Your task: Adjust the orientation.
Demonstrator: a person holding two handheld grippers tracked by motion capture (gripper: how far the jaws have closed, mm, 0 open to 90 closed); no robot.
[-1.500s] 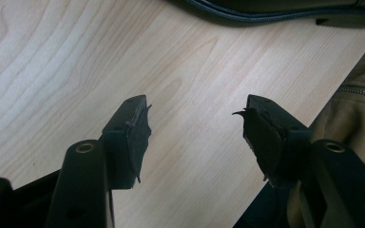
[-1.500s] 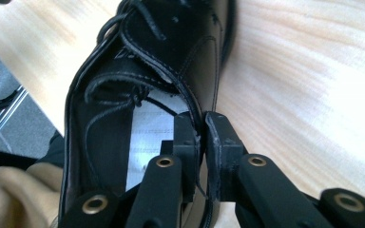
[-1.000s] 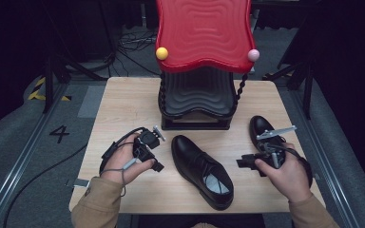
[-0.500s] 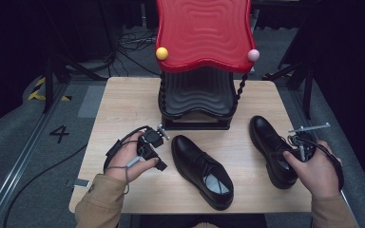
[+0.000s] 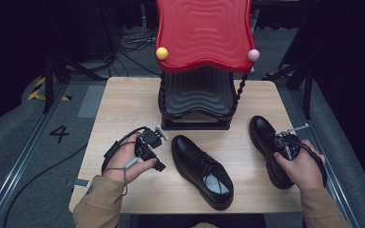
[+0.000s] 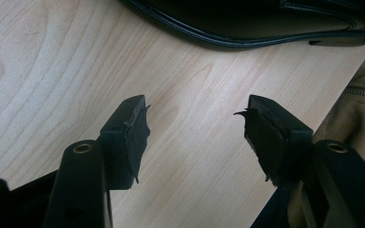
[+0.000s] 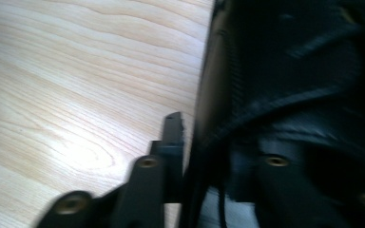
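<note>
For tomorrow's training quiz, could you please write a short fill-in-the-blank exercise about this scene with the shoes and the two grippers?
1. The number of black shoes on the table is ____.
2. The left gripper hovers over bare wood with its jaws ____.
3. The right gripper is at the right shoe, on the ____ side of the table.
4. The top of the rack is coloured ____.

Missing words: two; open; right; red

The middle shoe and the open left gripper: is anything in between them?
Nothing visible is. Between the left gripper and the black dress shoe in the middle lies bare wooden table. In the left gripper view its open fingers frame bare wood, the shoe's sole edge just beyond.
</note>
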